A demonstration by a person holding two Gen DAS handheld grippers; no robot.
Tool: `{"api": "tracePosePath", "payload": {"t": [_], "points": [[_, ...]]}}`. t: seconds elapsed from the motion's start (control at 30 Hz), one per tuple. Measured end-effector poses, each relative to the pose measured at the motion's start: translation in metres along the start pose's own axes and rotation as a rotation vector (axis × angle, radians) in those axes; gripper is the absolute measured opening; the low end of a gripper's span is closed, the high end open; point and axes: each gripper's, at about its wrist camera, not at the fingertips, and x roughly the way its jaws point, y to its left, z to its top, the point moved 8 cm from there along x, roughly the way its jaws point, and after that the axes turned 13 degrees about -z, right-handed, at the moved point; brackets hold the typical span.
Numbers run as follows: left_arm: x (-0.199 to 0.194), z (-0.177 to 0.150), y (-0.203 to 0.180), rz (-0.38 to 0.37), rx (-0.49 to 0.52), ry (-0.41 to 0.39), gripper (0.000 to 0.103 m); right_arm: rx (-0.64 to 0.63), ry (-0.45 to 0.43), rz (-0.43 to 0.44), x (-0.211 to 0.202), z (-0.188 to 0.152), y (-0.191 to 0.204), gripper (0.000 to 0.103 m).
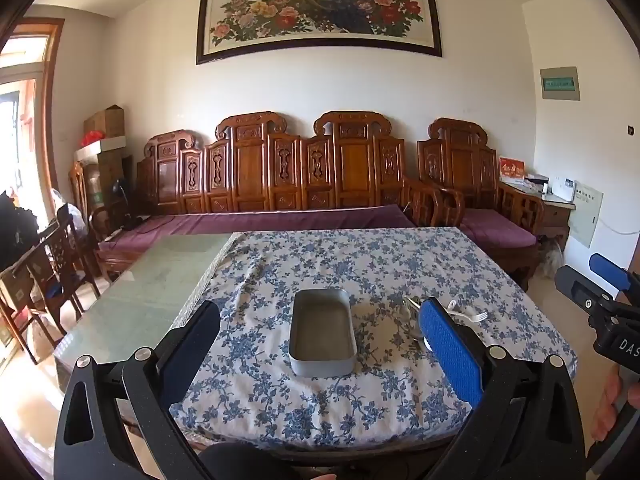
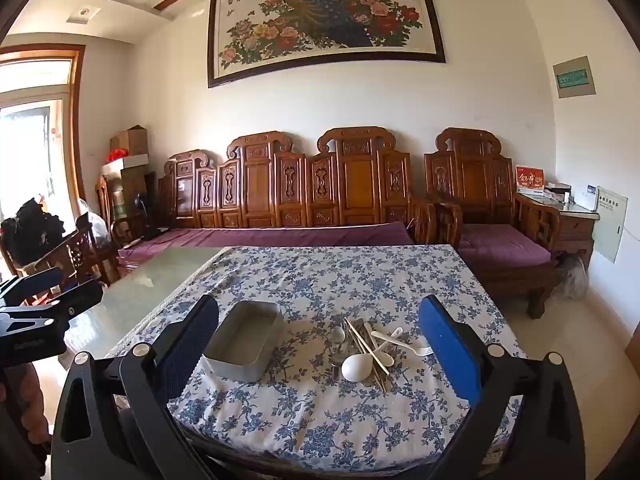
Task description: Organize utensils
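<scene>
Both claws stand wide apart with nothing between them. The left claw [image 1: 320, 344] frames an empty grey metal tin [image 1: 323, 336] at the centre of its view, on the blue-flowered tablecloth [image 1: 360, 264] of the table. In the right wrist view, the right claw [image 2: 318, 340] frames the utensil pile [image 2: 366, 350] just right of the tin [image 2: 244, 340]: chopsticks [image 2: 366, 346], a white spoon [image 2: 354, 368], a white fork [image 2: 404, 345].

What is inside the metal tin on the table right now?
Nothing shows inside the metal tin: its bare grey floor is visible in both views. The utensils lie in a pile beside it on the tablecloth. The near wall hides a thin strip of the floor.
</scene>
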Motion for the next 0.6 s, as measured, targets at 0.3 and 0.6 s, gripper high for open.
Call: {"api": "tracePosePath", "payload": {"t": [0.3,0.6], "points": [[0.000,0.001,-0.003,0.002,0.004,-0.002,0.097,0.010,-0.004,0.003,0.000,0.001,0.000,0.101],[0.001,0.011,-0.007,-0.003,-0.003,-0.007,0.097,0.008,-0.006,0.006,-0.002,0.002,0.001,0.101]]}}
